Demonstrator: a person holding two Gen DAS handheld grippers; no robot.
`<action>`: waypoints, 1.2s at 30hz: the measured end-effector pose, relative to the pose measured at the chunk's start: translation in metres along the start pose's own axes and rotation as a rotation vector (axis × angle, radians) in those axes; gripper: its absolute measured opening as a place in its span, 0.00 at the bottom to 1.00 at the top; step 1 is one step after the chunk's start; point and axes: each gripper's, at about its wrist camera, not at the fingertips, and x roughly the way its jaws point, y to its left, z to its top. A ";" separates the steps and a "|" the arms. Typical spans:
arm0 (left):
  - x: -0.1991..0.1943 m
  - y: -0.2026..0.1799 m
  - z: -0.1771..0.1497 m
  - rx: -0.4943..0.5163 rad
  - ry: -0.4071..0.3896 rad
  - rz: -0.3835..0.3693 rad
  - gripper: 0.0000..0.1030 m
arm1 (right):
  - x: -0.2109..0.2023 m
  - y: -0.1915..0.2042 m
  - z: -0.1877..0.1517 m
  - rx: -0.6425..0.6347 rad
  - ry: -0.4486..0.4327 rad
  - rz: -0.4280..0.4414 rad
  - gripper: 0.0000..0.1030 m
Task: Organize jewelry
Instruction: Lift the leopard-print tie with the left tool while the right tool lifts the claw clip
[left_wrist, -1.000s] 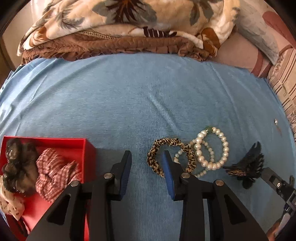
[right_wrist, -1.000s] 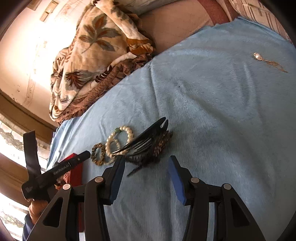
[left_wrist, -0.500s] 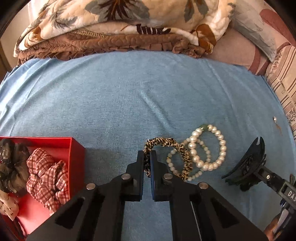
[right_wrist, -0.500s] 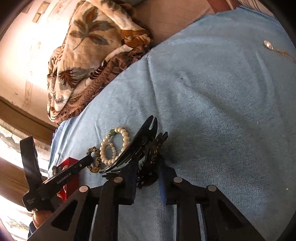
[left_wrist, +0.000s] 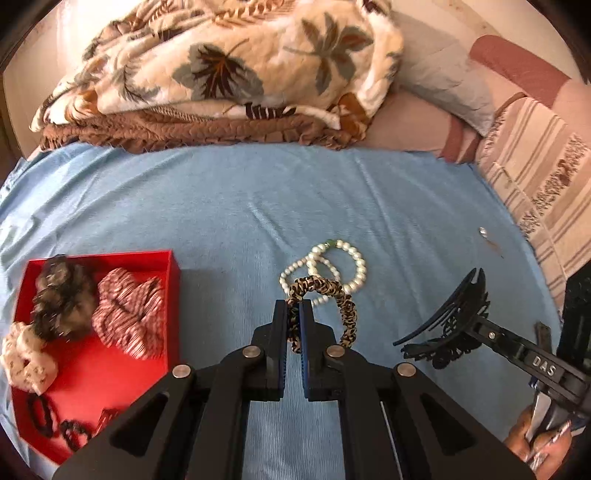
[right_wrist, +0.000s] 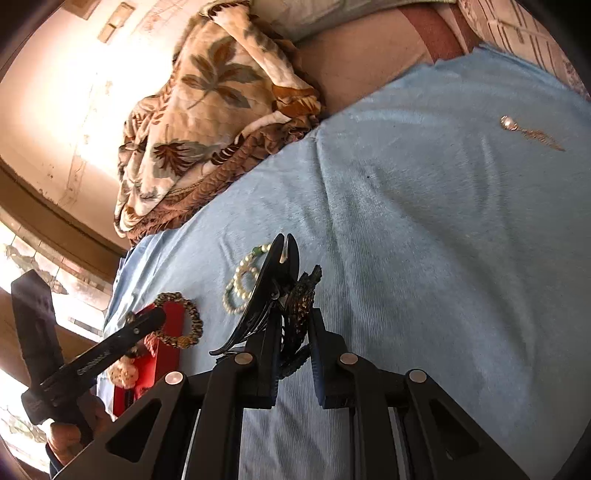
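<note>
Your left gripper (left_wrist: 293, 325), now clamped on the leopard scrunchie (left_wrist: 325, 306), has lifted it beside the red tray (left_wrist: 173, 280). Your right gripper (right_wrist: 293, 350) is closing on the black hair claw (right_wrist: 266, 295), apparently lifted too; both await placement.

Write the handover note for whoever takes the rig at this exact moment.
Left gripper: shut on the leopard-print scrunchie, lifted off the blue sheet.
Right gripper: jaws closing on the black claw clip, pads on it.
Red box, left of the grippers, already holds several scrunchies and hair ties.
Left to do: box both held items, then the pearl bracelets and the small pendant lying on the sheet.
</note>
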 end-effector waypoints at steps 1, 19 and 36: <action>-0.011 -0.001 -0.005 0.004 -0.014 0.001 0.05 | -0.005 0.001 -0.003 -0.003 -0.002 0.000 0.15; -0.122 0.036 -0.083 -0.118 -0.121 0.032 0.06 | -0.057 0.037 -0.061 -0.089 0.002 0.027 0.15; -0.110 0.021 -0.129 -0.129 -0.019 -0.046 0.06 | -0.045 0.008 -0.093 -0.192 0.285 -0.199 0.16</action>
